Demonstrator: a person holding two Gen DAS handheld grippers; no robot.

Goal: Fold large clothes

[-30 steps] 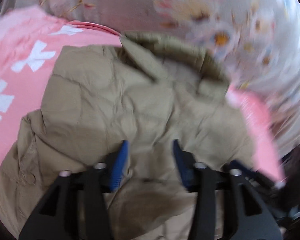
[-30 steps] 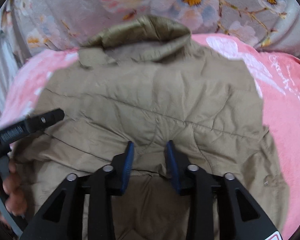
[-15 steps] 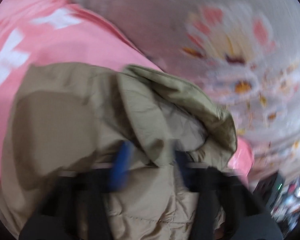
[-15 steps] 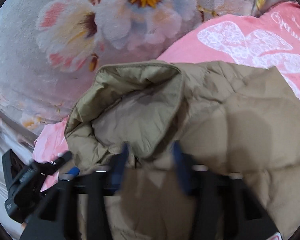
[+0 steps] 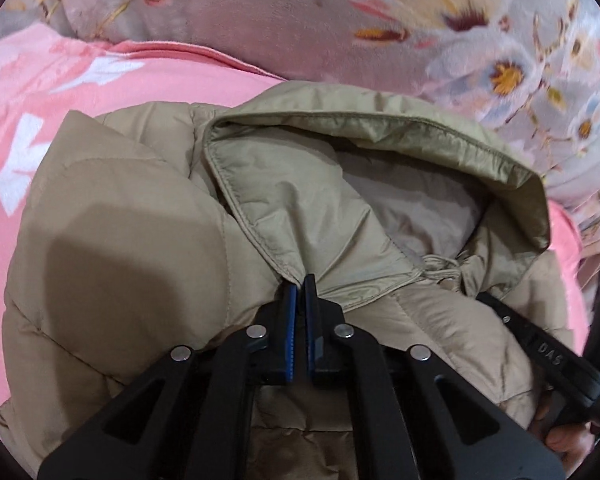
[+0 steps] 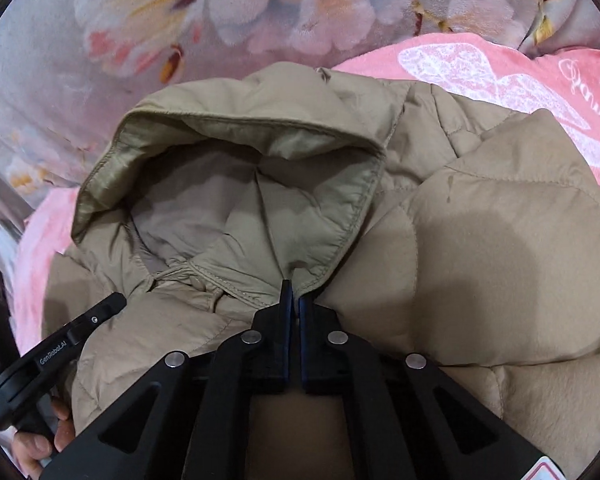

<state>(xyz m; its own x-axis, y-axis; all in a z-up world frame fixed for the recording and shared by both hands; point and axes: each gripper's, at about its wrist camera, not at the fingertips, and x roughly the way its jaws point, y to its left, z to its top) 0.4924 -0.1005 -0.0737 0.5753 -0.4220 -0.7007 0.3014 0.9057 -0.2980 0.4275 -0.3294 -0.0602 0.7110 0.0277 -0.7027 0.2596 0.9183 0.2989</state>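
Note:
A tan quilted hooded jacket lies on a pink blanket. Its hood gapes towards both cameras. My left gripper is shut on the hood's left front corner, with the hem pinched between the blue pads. On the hood's other front corner my right gripper is shut the same way. Each gripper shows in the other's view: the right one at the lower right, the left one at the lower left, with a hand on it.
The pink blanket with white patterns covers the bed under the jacket. Behind it lies grey floral bedding. Dark objects stand past the bed's edge at the far right of the left wrist view.
Both grippers went from open over the jacket's body to shut on the hood's front corners. The cameras moved towards the collar, and the hood now fills the middle of each view.

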